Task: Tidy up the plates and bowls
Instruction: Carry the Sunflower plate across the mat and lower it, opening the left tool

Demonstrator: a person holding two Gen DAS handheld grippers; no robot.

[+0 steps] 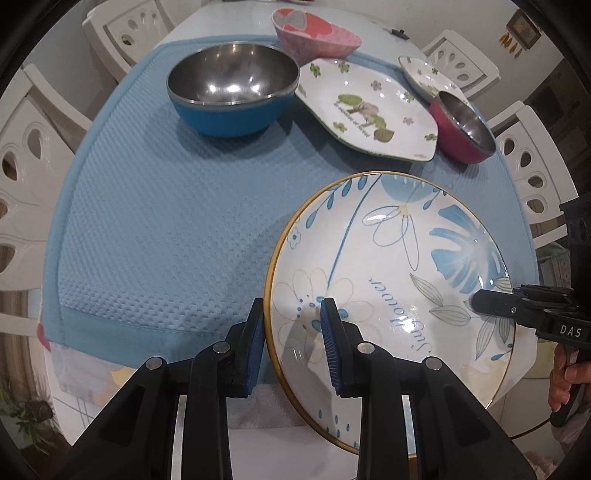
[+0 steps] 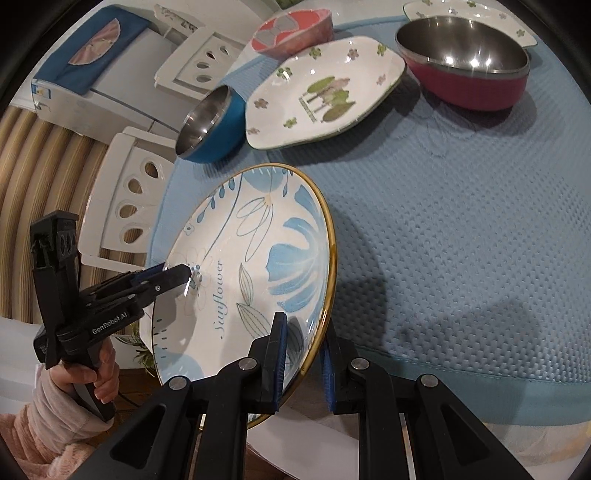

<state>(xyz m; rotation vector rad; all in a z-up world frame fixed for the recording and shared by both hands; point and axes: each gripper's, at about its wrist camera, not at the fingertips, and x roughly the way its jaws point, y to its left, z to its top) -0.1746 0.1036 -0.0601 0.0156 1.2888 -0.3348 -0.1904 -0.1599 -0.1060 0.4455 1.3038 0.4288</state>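
Observation:
A round white plate with blue flowers and a gold rim (image 1: 391, 280) (image 2: 258, 266) is held tilted above the blue mat. My left gripper (image 1: 291, 332) straddles its left rim, one finger inside and one outside, and looks closed on it. My right gripper (image 2: 303, 354) straddles the opposite rim in the same way. Each gripper also shows in the other's view: the right gripper (image 1: 491, 306) and the left gripper (image 2: 173, 275).
On the blue mat (image 1: 166, 221) stand a blue steel bowl (image 1: 232, 88), a white hexagonal plate with green flowers (image 1: 369, 110), a magenta steel bowl (image 1: 461, 125), a pink bowl (image 1: 314, 33) and a small white dish (image 1: 424, 74). White chairs (image 1: 33, 155) ring the table.

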